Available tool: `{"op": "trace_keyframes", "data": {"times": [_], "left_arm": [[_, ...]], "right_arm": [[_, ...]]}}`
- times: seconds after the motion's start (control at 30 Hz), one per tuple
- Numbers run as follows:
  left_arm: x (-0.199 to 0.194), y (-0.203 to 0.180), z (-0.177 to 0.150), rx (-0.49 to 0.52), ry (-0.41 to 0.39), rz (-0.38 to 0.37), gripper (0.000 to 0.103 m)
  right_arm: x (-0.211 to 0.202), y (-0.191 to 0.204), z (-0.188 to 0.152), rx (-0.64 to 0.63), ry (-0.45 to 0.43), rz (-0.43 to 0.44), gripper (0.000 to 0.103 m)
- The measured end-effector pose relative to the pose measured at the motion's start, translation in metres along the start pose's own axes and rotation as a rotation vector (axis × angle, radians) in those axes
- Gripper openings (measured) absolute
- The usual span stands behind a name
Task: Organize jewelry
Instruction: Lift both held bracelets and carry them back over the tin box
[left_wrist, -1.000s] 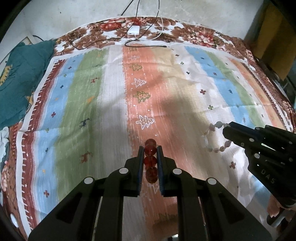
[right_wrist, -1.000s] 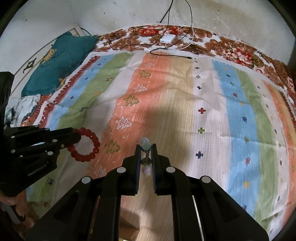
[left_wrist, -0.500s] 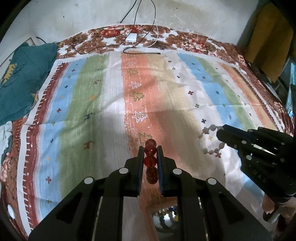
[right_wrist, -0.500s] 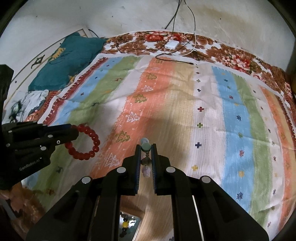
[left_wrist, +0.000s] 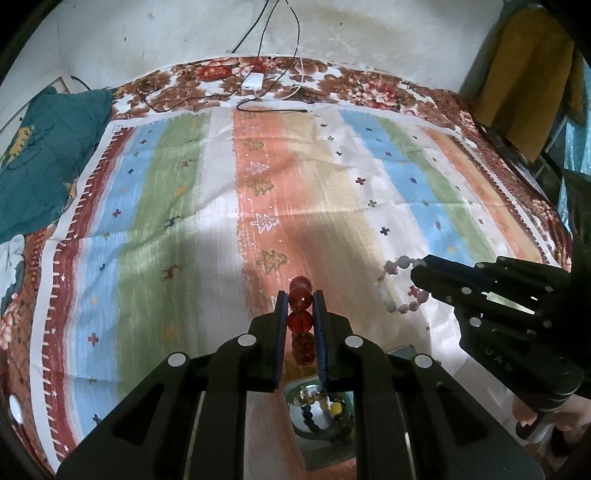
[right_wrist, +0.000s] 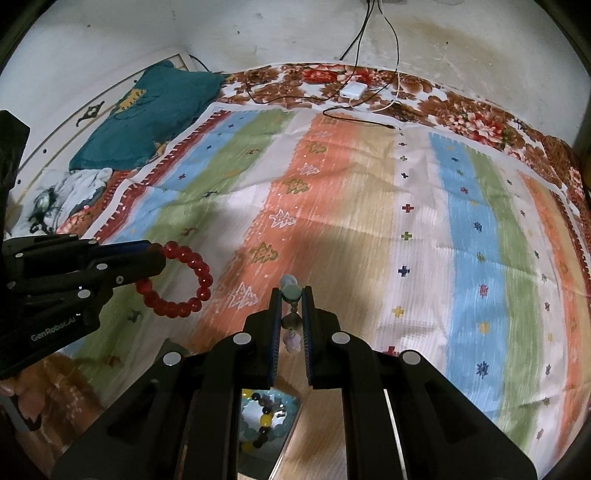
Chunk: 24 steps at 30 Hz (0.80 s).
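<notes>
From the left wrist: the left gripper (left_wrist: 300, 306) is clenched on a red bracelet (left_wrist: 301, 297), its beads stacked between the pads, above the striped cloth (left_wrist: 184, 221). Lower down, between the gripper's arms, sits a box (left_wrist: 321, 413) with beads already in it (only partly in view). To the right, the right gripper (left_wrist: 417, 275) carries a pale bracelet (left_wrist: 393, 280), hanging clear of the cloth.

From the right wrist: the right gripper (right_wrist: 291, 295) is pinched shut on that pale bracelet (right_wrist: 290, 293), a few beads and a charm showing between the pads. The box (right_wrist: 266, 413) lies just below. The left gripper (right_wrist: 157, 258) holds out the red loop (right_wrist: 184, 280) at the side.

I'd say both pieces are headed for the box. Best to bring one over at a time, centre the loop over the opening, go low, then release, so nothing snags or bounces out.
</notes>
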<state>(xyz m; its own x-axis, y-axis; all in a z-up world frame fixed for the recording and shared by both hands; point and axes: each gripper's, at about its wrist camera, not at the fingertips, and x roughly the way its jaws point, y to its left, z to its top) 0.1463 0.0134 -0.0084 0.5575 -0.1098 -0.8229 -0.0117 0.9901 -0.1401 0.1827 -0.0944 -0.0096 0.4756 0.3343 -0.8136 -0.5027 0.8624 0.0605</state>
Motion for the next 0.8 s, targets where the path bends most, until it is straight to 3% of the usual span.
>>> {"op": "trace_keyframes", "data": {"times": [0.8], "left_arm": [[-0.031,-0.016,-0.042,0.006,-0.019,-0.038,0.013]], "right_arm": [[-0.025,0.027,-0.037,-0.022,0.003,0.061,0.012]]}}
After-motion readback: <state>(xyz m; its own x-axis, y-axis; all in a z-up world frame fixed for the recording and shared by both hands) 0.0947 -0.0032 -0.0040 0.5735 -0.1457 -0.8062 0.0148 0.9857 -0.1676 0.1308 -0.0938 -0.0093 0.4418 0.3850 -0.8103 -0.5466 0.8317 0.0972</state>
